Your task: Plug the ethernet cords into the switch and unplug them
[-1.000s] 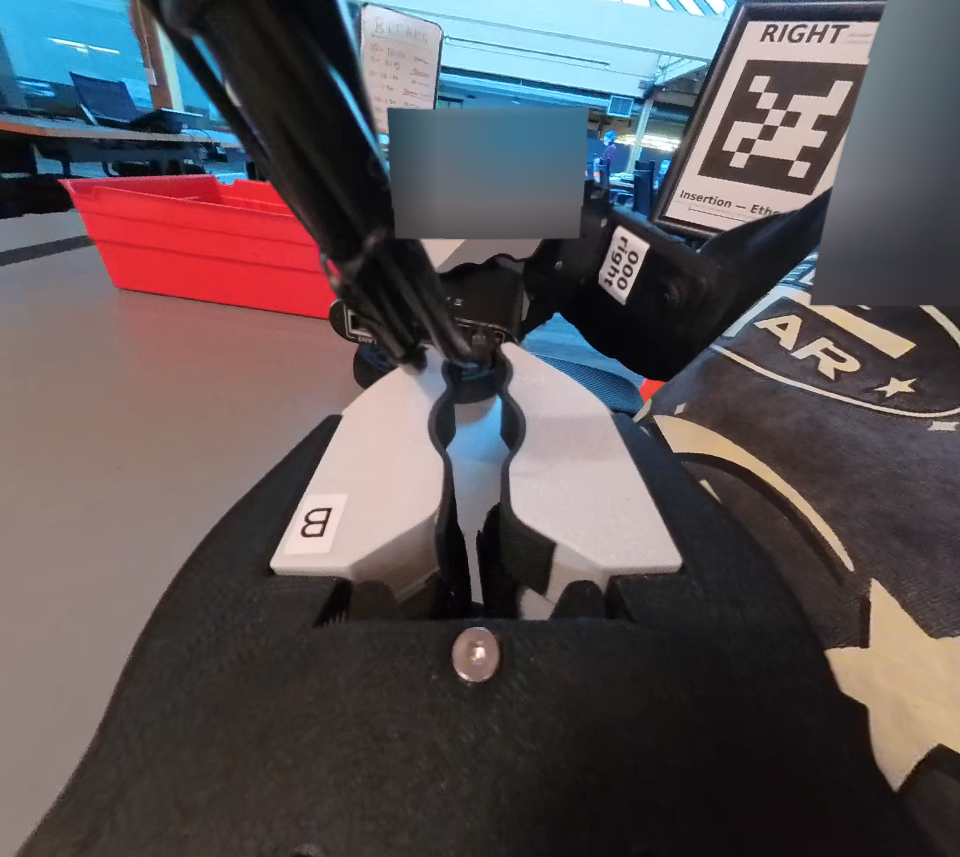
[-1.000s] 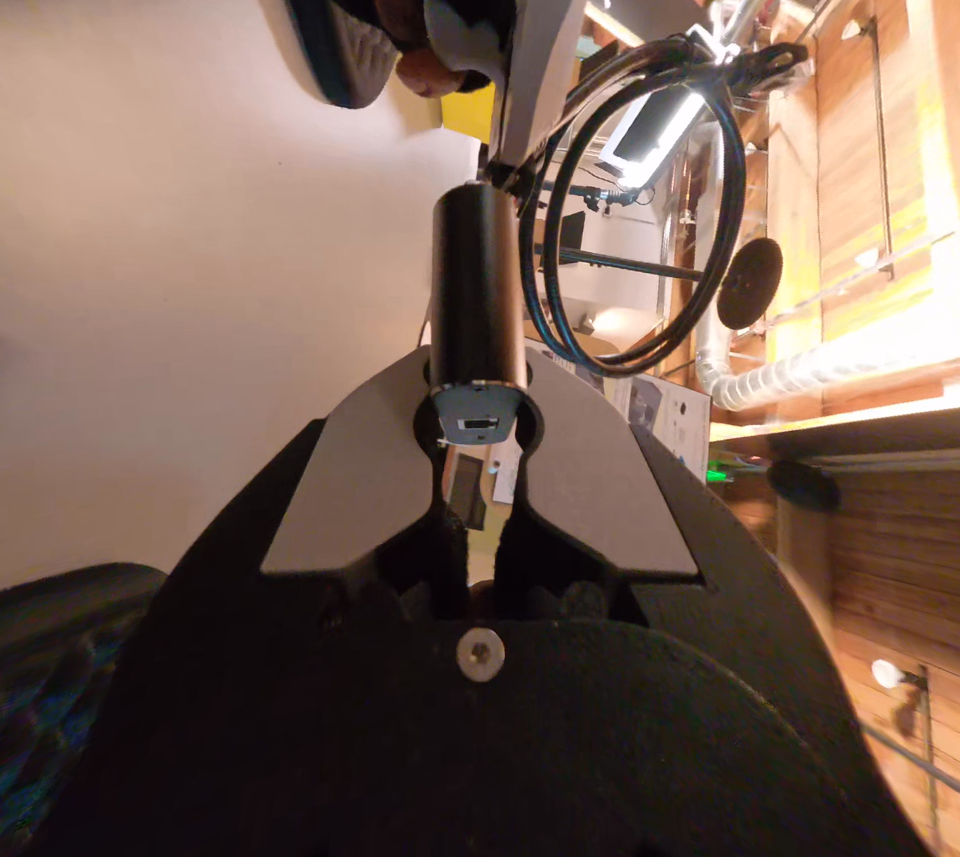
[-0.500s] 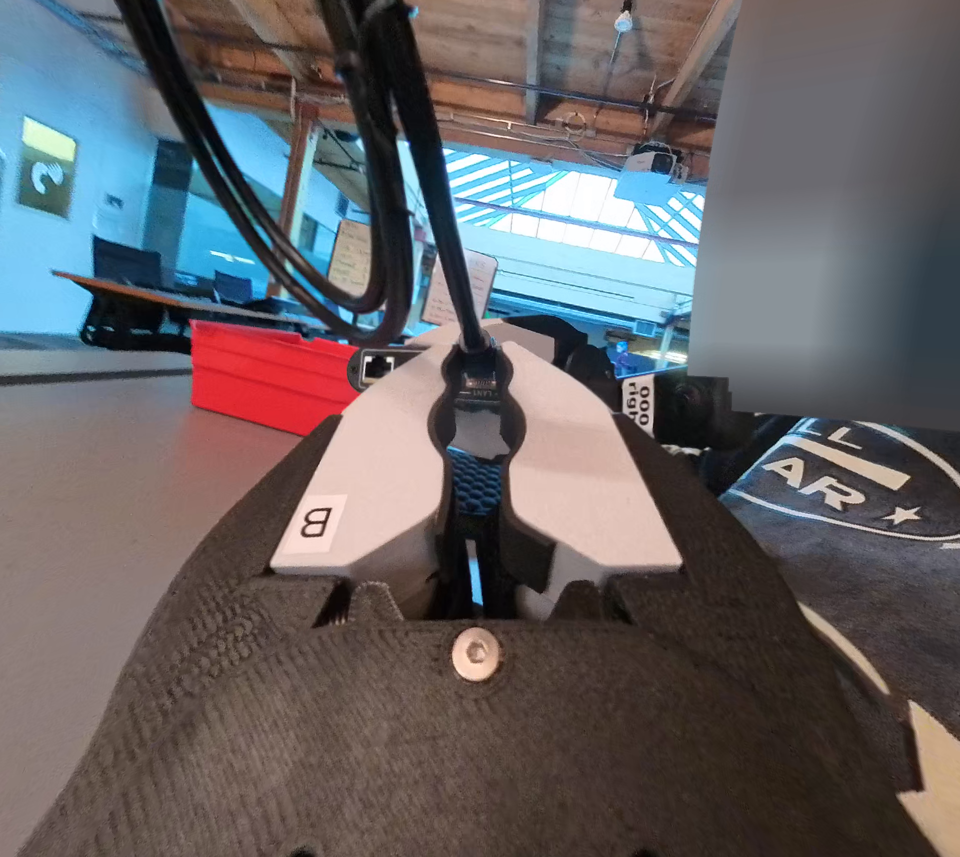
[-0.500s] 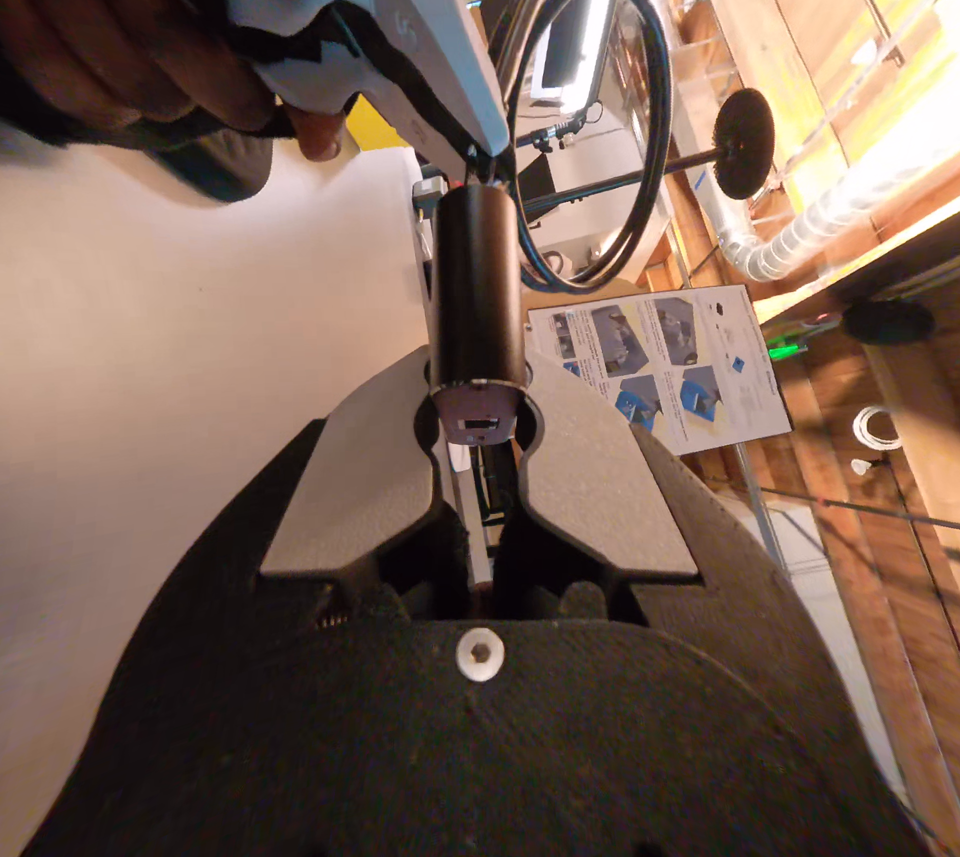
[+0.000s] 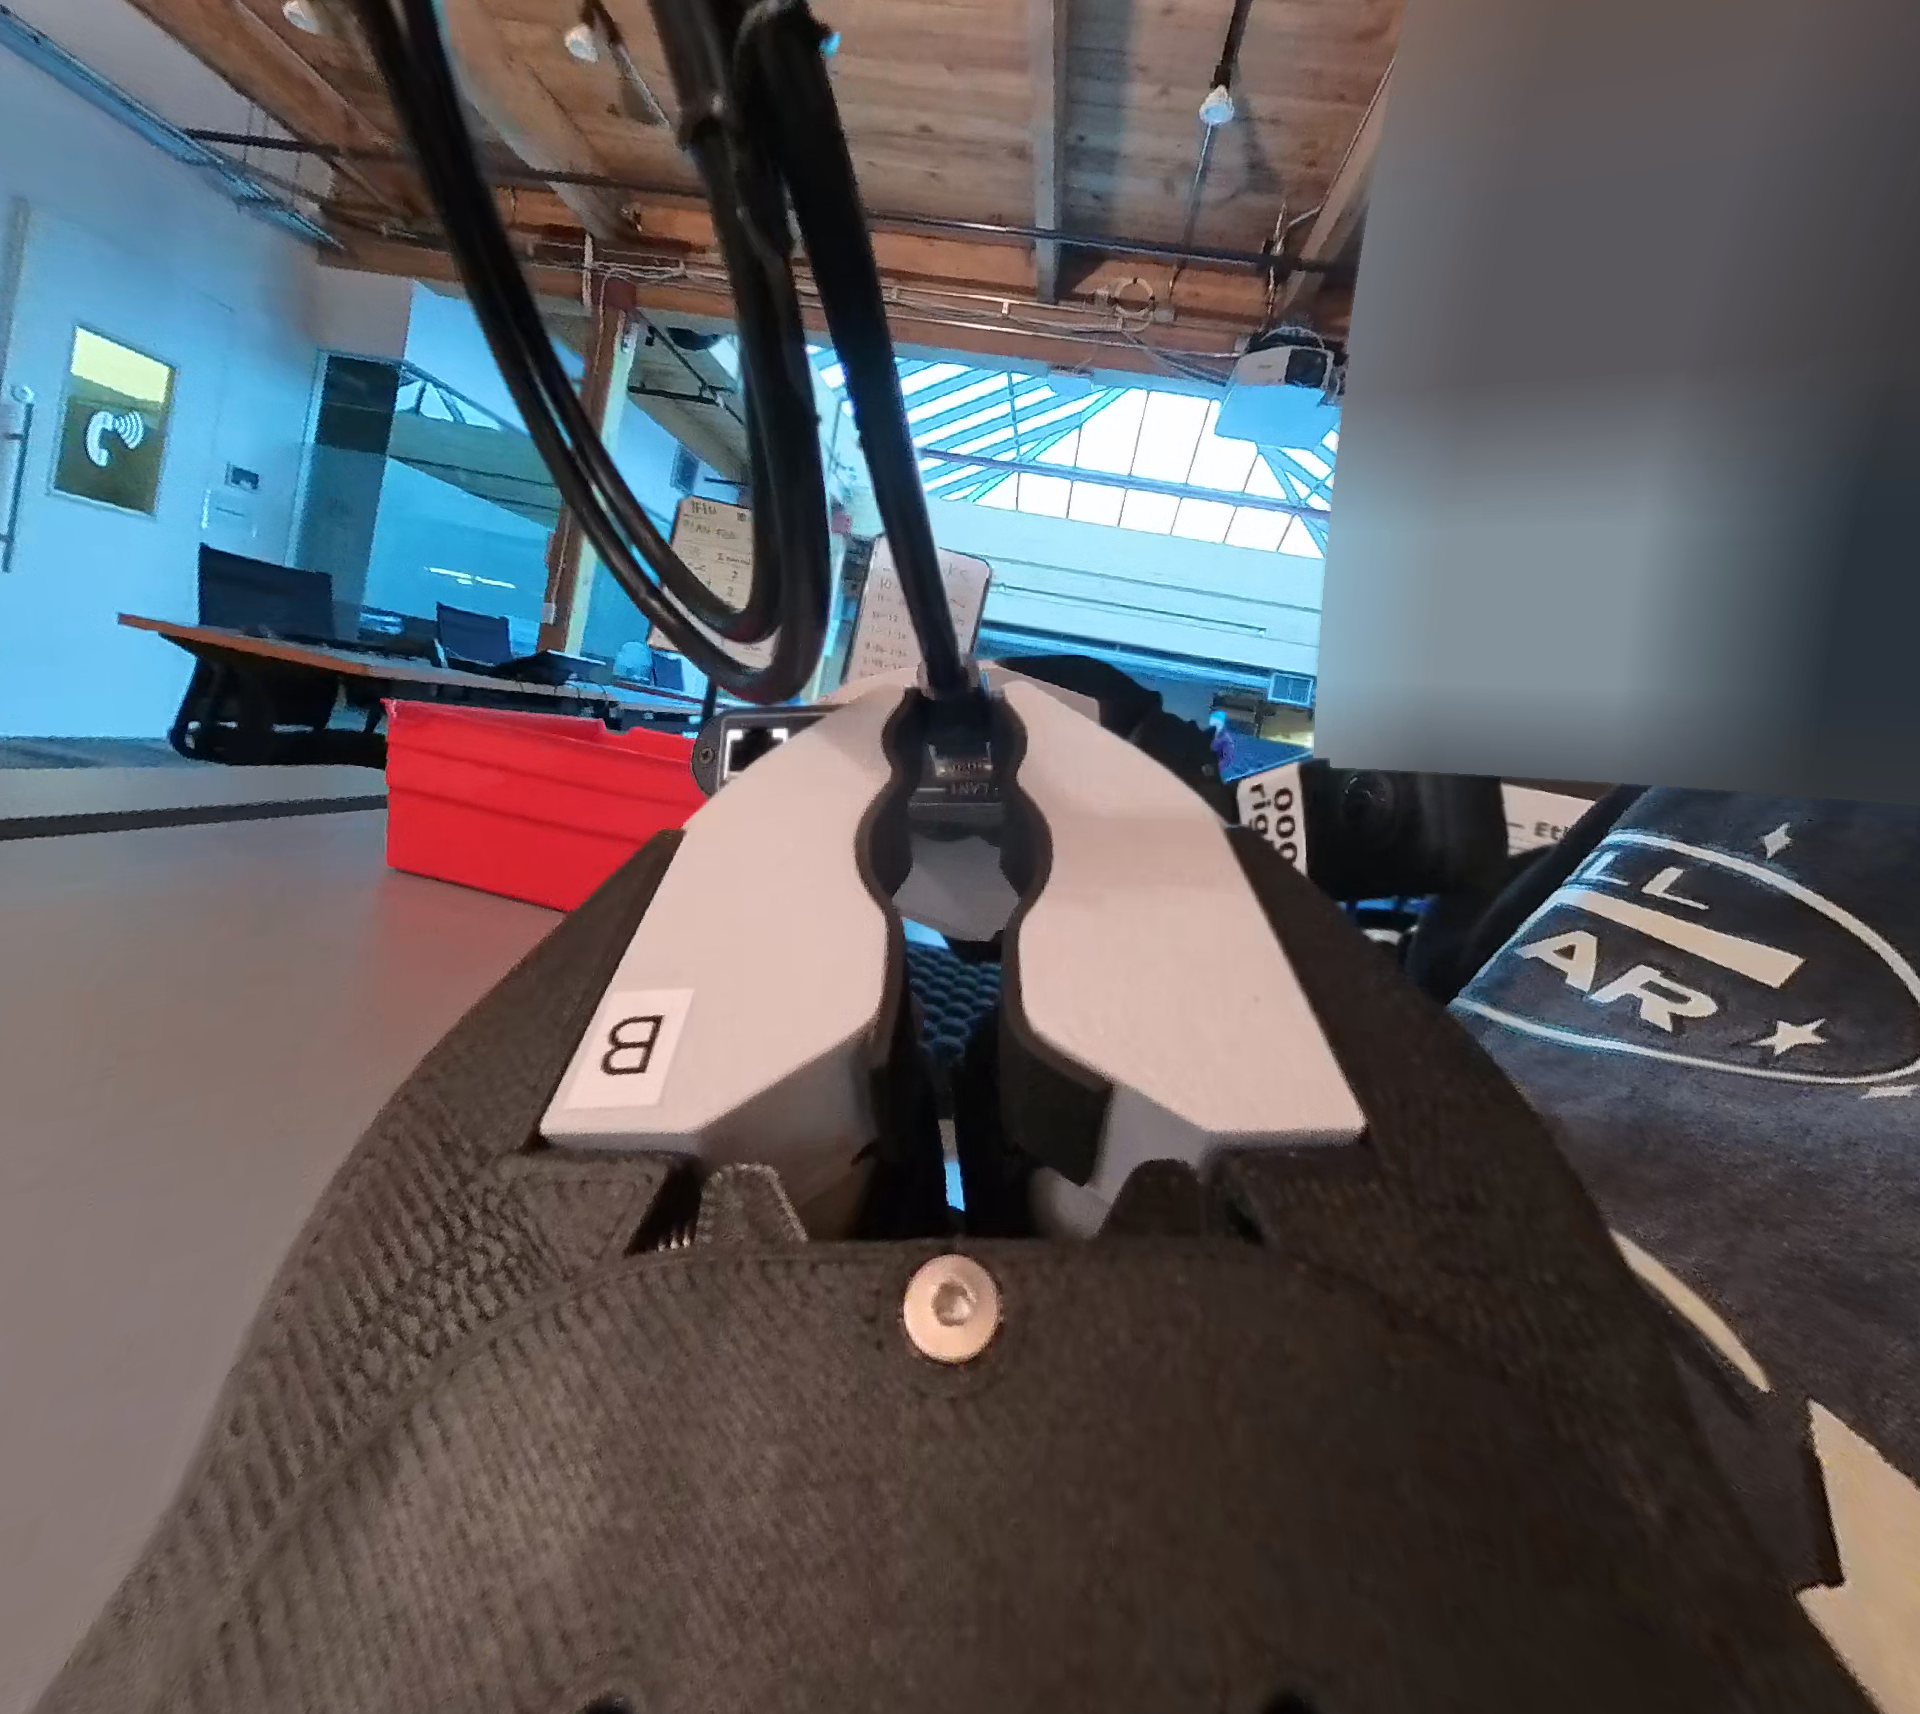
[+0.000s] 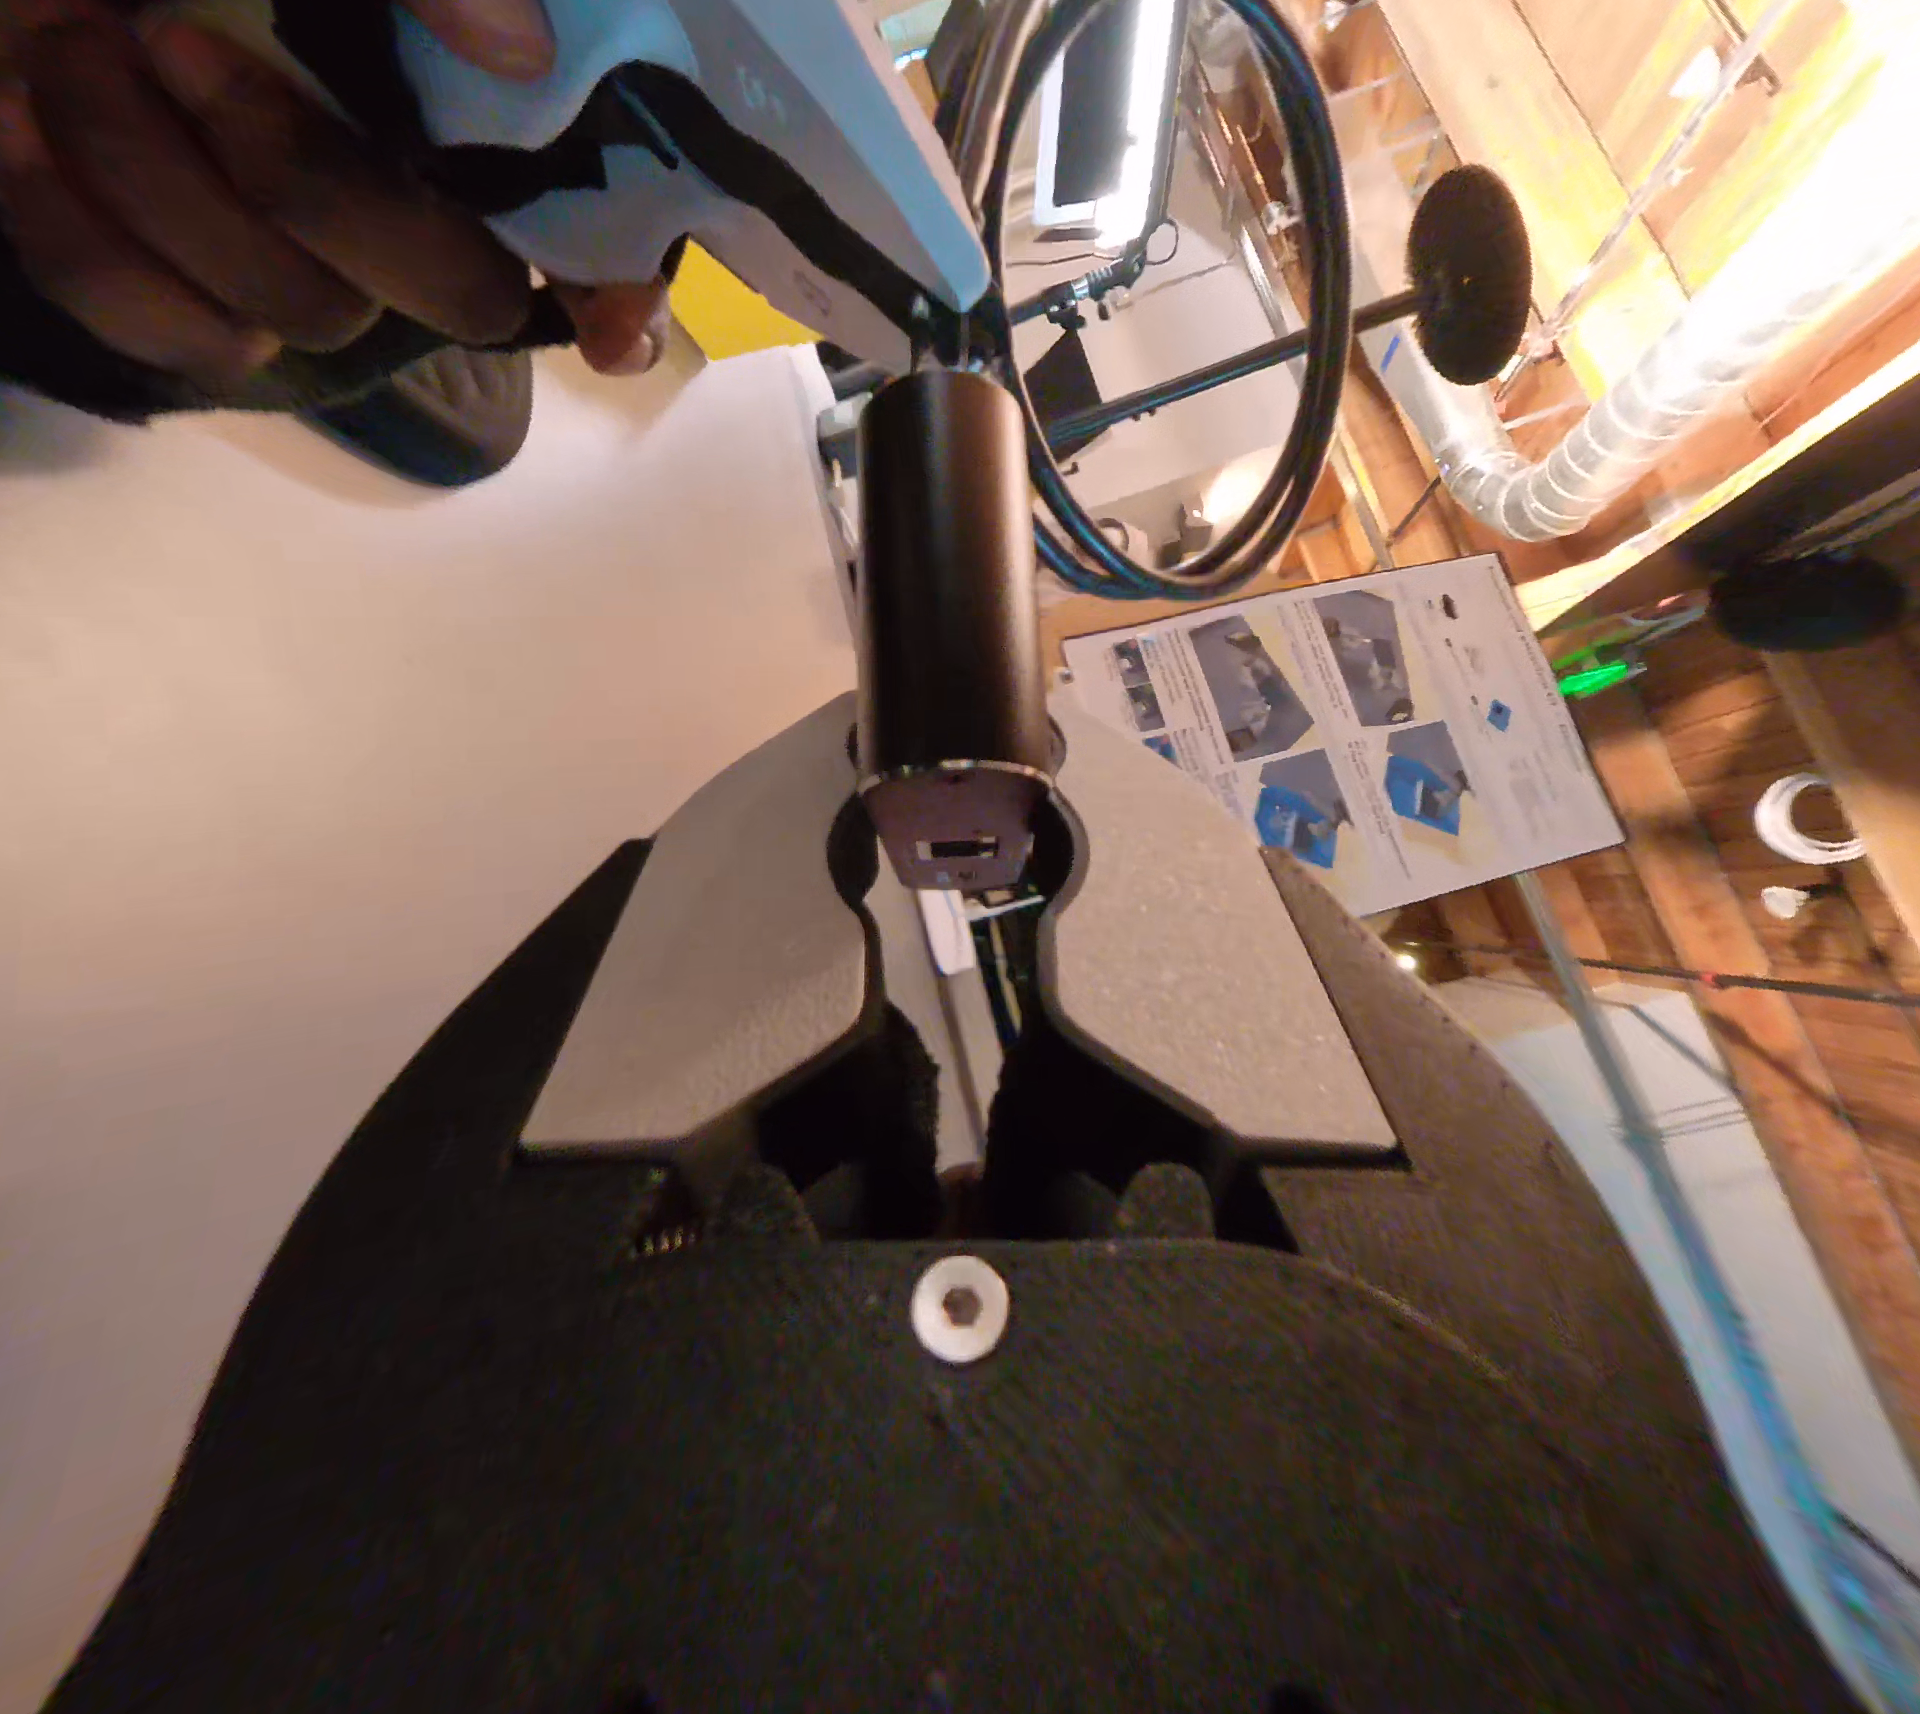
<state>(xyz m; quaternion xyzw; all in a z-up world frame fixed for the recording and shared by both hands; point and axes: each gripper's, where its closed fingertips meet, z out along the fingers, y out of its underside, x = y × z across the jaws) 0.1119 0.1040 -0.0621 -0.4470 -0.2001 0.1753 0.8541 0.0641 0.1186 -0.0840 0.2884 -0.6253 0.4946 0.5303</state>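
Note:
My left gripper (image 5: 951, 714) is shut on the black plug (image 5: 940, 688) of an ethernet cord (image 5: 883, 438). The cord rises from the plug into a tied black coil (image 5: 727, 314). The plug meets a port on the face of the black switch (image 5: 753, 745), just beyond my fingertips; I cannot tell how deep it sits. My right gripper (image 6: 956, 765) is shut on the long black switch (image 6: 951, 584), lifted off the table. The left gripper's grey fingers (image 6: 821, 137) press at the switch's far end, with the cord coil (image 6: 1320, 230) hanging beside.
A red bin (image 5: 520, 797) stands on the grey table (image 5: 208, 1041) at the back left. A person's hand (image 6: 208, 158) holds the left gripper. A dark printed shirt (image 5: 1714, 1124) fills the right. A printed instruction sheet (image 6: 1340, 729) stands past the pale table (image 6: 312, 729). Spacing between my two grippers at the tips: around 6 cm.
The left view has tilted up from the table toward the ceiling, and the cord coil swung with it. The right view has rotated slightly. Both grips are unchanged.

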